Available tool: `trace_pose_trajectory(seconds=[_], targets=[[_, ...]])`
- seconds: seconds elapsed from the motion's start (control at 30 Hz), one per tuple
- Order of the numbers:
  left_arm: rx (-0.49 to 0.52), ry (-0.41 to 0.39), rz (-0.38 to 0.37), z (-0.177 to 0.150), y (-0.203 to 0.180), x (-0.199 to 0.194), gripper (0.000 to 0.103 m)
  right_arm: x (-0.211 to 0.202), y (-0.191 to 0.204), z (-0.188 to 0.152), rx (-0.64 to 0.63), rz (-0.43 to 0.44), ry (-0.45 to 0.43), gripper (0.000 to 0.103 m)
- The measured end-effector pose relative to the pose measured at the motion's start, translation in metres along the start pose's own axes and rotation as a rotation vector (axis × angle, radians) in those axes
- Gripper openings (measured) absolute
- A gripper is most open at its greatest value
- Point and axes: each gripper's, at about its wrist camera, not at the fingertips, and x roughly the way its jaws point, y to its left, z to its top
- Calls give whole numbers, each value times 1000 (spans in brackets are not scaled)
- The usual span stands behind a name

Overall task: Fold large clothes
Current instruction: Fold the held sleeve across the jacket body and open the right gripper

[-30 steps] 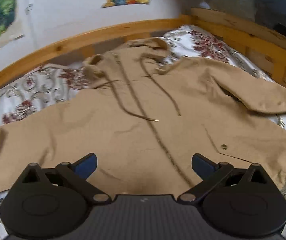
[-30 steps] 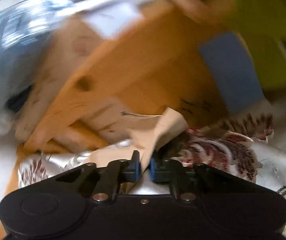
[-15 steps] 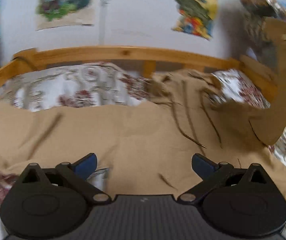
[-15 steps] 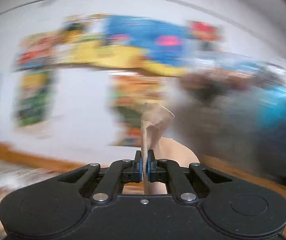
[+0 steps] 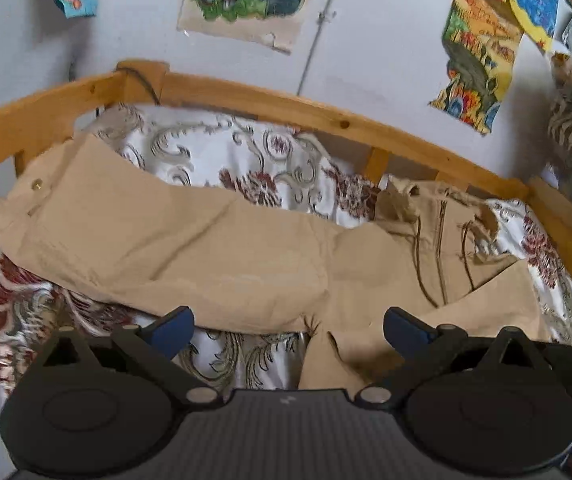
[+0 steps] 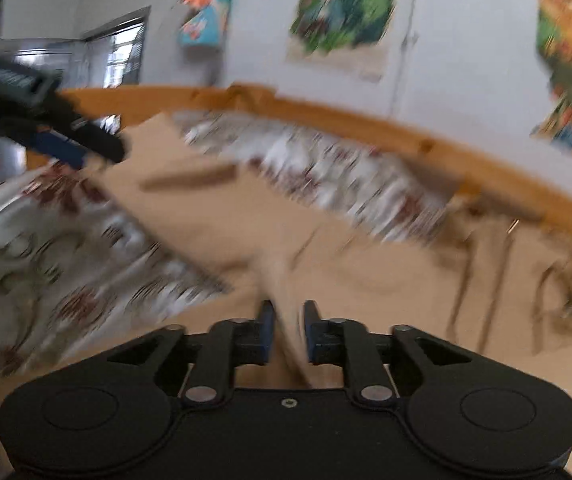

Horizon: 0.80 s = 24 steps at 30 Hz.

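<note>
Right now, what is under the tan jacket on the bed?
Under the tan jacket lies the floral bedspread, visible around its edges inside the wooden bed frame. Whatever sits directly beneath the fabric is covered.

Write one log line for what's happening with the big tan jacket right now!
step: folding | tan jacket spread on bed | left hand-held gripper open, empty | right hand-held gripper around a jacket fold, jaws slightly apart

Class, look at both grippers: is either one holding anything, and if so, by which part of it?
The right gripper has a fold of the tan jacket between its fingers, apparently sleeve fabric; blur hides the exact part. The left gripper is open and holds nothing.
</note>
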Motion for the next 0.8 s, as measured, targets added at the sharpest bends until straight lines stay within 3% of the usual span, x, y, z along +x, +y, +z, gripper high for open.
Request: trace_pose_trajectory(seconds=[0.03,0.1,0.13,0.2,0.3,0.43,0.57,0.63,0.77,0.8], targets=[[4,11,1,-2,-1,5,103,-1,0,-5,10,19,7,43],[15,31,-7,-9,-8,17,103,-16,-7,-18,49,50,0,63],[20,39,-10,-12,-12,23,103,-25,-15,-21,69,57,-5,68],[29,61,-8,-19,-23,40,103,-39,-33,-24,101,46,-4,70],[63,109,8,-32,-44,67,103,-56,-73,-26,129,-64,14,75],[162,129,40,-47,-79,97,103,-70,-150,-40,246,-293,57,72],[198,131,42,-57,-100,118,103,-81,-237,-75,492,-483,99,66],[219,145,50,-60,-107,128,103,-81,-271,-95,608,-485,138,55],[272,161,58,-64,-116,139,103,-68,-305,-120,704,-428,147,53],[275,167,48,-65,-118,141,103,-66,-307,-121,697,-415,129,40]])
